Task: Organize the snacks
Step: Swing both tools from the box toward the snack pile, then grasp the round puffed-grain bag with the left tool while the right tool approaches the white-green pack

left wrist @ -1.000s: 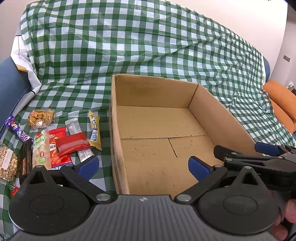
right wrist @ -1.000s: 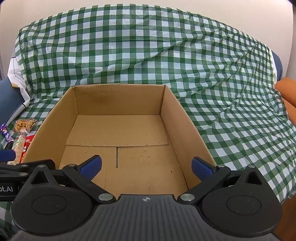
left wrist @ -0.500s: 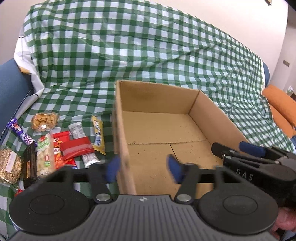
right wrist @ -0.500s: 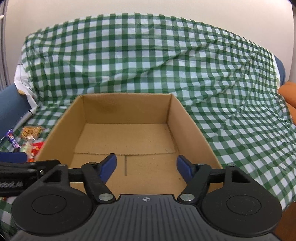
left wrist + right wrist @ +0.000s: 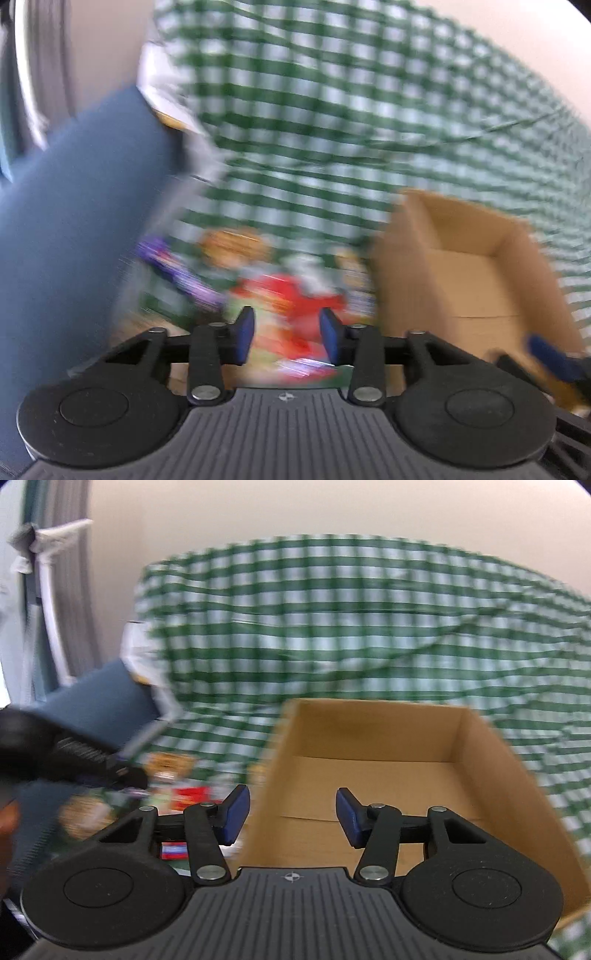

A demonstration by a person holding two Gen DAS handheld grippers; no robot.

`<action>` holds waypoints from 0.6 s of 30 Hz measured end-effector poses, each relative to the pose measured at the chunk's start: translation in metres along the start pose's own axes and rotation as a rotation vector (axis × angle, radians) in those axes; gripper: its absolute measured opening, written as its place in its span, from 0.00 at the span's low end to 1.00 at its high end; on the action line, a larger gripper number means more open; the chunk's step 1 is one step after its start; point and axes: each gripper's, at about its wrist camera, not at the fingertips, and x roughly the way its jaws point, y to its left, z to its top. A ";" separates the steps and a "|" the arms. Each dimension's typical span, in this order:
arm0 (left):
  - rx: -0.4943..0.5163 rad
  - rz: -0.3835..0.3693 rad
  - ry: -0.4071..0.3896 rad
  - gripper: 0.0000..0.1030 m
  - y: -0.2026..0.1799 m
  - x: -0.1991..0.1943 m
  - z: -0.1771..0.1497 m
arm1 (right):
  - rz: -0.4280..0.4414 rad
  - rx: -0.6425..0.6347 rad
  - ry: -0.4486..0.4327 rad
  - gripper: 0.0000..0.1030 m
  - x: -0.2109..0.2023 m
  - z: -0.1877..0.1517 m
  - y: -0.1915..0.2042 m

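Over the green-and-white checked cloth [image 5: 369, 635] both views are smeared with motion blur, the left wrist view more so; one open cardboard box [image 5: 388, 760] sits on the cloth, its inside bare as far as can be seen; in the left wrist view the same box [image 5: 476, 273] lies to the right, and the snacks [image 5: 280, 288] lie in a loose cluster on the cloth just left of its left wall.

Counting the snacks is not possible through the blur; a red packet [image 5: 295, 299], a purple wrapper [image 5: 177, 273] to its left and an orange-brown bag [image 5: 232, 243] farther off can be made out, with paler packets smeared among them.

One left gripper [image 5: 287, 334] hovers near the snack cluster with its two blue pads at a middling gap, nothing pressed between them; the red packet shows through the gap but lies beyond the pads. One right gripper [image 5: 291, 818] sits at the box's near left corner, its jaws having just been narrowing to a moderate gap, with nothing between them.

A dark blue cushion [image 5: 74, 229] fills the left of the scene; a plain pale wall [image 5: 295, 509] rises behind the cloth.
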 end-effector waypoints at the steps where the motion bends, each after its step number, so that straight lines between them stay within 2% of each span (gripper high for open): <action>1: 0.024 0.050 0.003 0.49 0.013 0.005 0.003 | 0.037 -0.005 -0.009 0.53 0.002 0.002 0.007; 4: 0.034 0.098 0.085 0.59 0.048 0.030 -0.003 | 0.134 -0.033 -0.032 0.53 0.005 0.004 0.030; 6: -0.017 0.132 0.185 0.61 0.067 0.048 -0.013 | 0.179 -0.071 -0.013 0.53 0.015 0.003 0.045; 8: -0.032 0.144 0.210 0.80 0.075 0.055 -0.015 | 0.204 -0.112 0.016 0.53 0.032 0.002 0.059; 9: -0.028 0.146 0.203 0.82 0.079 0.055 -0.016 | 0.215 -0.122 0.035 0.53 0.041 0.002 0.064; 13: 0.037 0.158 0.272 0.83 0.067 0.069 -0.021 | 0.233 -0.110 0.108 0.53 0.074 -0.002 0.101; 18: 0.068 0.182 0.337 0.83 0.063 0.084 -0.024 | 0.203 -0.068 0.218 0.53 0.123 -0.016 0.128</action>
